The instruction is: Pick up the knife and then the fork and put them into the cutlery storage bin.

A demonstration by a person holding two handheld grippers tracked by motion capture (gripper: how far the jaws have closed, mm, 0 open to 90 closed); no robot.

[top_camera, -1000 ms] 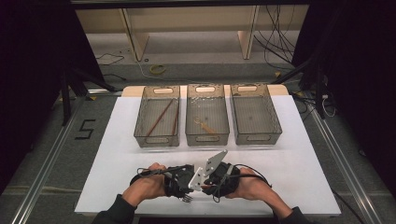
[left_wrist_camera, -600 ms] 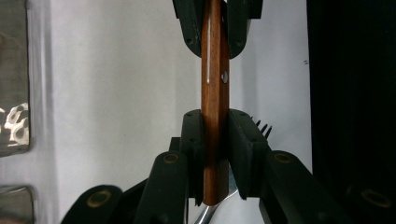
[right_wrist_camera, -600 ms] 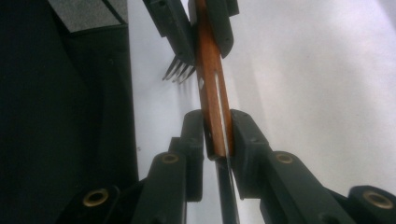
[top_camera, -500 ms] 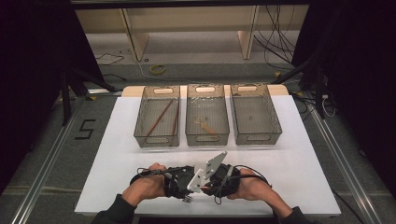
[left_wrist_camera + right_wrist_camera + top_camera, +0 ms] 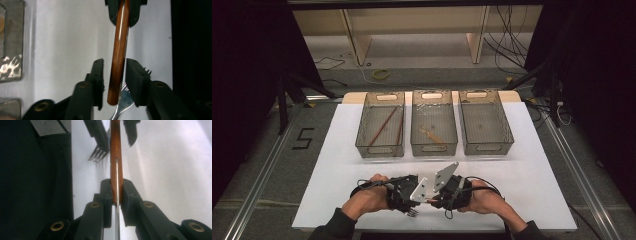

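Note:
A utensil with a brown wooden handle (image 5: 119, 57) and a thin metal blade (image 5: 117, 220) hangs level between both grippers above the white table. My right gripper (image 5: 116, 185) is shut on the handle, its jaws having just closed further. My left gripper (image 5: 114, 67) has just been opening. The handle's end still lies between its jaws, with a gap on each side. A metal fork (image 5: 123, 100) lies on the table under the left gripper, its tines (image 5: 98, 153) near the front edge. In the high view both grippers meet tip to tip, the left gripper (image 5: 404, 192) facing the right gripper (image 5: 452, 192).
Three clear bins stand in a row at the back of the white sheet (image 5: 537, 180). The left bin (image 5: 362, 131) holds brown sticks, the middle bin (image 5: 434, 148) a pale wooden utensil. The right bin (image 5: 486, 147) looks bare. The table's front edge is just below the hands.

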